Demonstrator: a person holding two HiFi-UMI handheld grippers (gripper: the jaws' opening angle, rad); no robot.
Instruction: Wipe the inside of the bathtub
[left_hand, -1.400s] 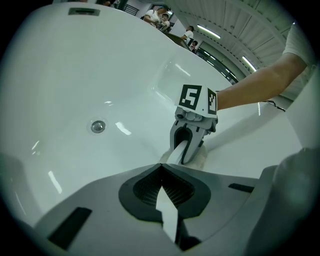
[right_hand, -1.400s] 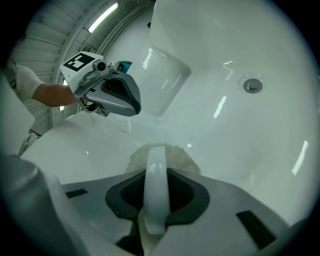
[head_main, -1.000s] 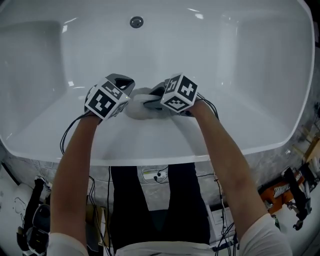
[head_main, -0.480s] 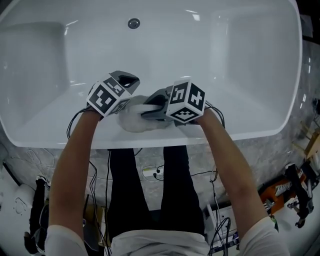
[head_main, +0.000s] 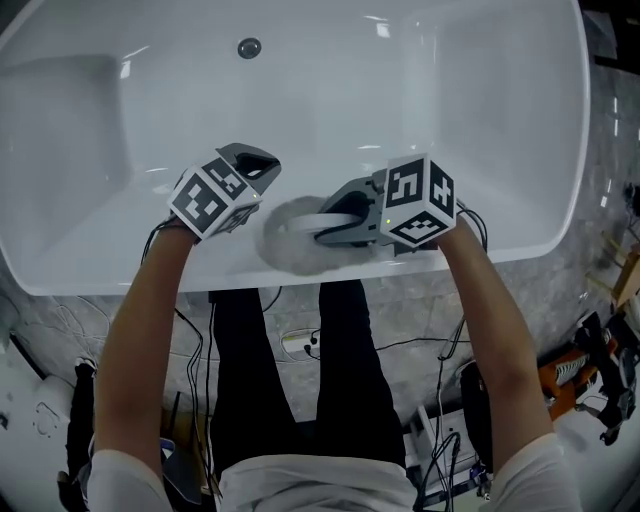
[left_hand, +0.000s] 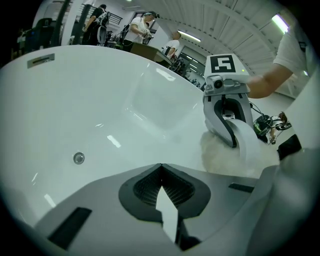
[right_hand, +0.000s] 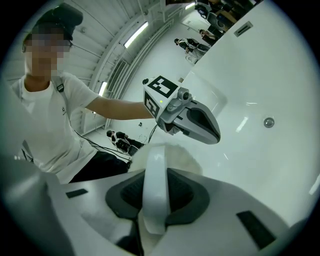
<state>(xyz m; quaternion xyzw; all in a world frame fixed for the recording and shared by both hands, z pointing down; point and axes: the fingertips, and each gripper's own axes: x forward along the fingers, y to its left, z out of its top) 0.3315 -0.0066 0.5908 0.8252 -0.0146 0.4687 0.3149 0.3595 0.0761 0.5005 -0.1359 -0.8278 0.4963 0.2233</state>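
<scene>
The white bathtub (head_main: 400, 90) fills the head view, its round overflow fitting (head_main: 249, 47) on the far wall. My right gripper (head_main: 332, 222) is shut on the white handle (right_hand: 154, 185) of a fluffy white wiping pad (head_main: 285, 248). The pad rests against the tub's near rim (head_main: 120, 270). My left gripper (head_main: 258, 163) hovers just left of the pad, jaws shut with nothing between them (left_hand: 161, 172). The left gripper view shows the right gripper (left_hand: 227, 117) pressing the pad (left_hand: 220, 155) onto the tub. The right gripper view shows the left gripper (right_hand: 195, 122) beyond the pad (right_hand: 170, 155).
Below the near rim are the person's legs (head_main: 300, 380), loose cables (head_main: 400, 345) and a marbled floor. An orange tool (head_main: 570, 375) lies at the right edge. The tub's inner walls slope steeply. Other people (left_hand: 142, 25) stand beyond the tub.
My right gripper has slid the pad rightwards and nearer the near rim, moving away from the left gripper. The left gripper has barely moved. The head view has shifted back.
</scene>
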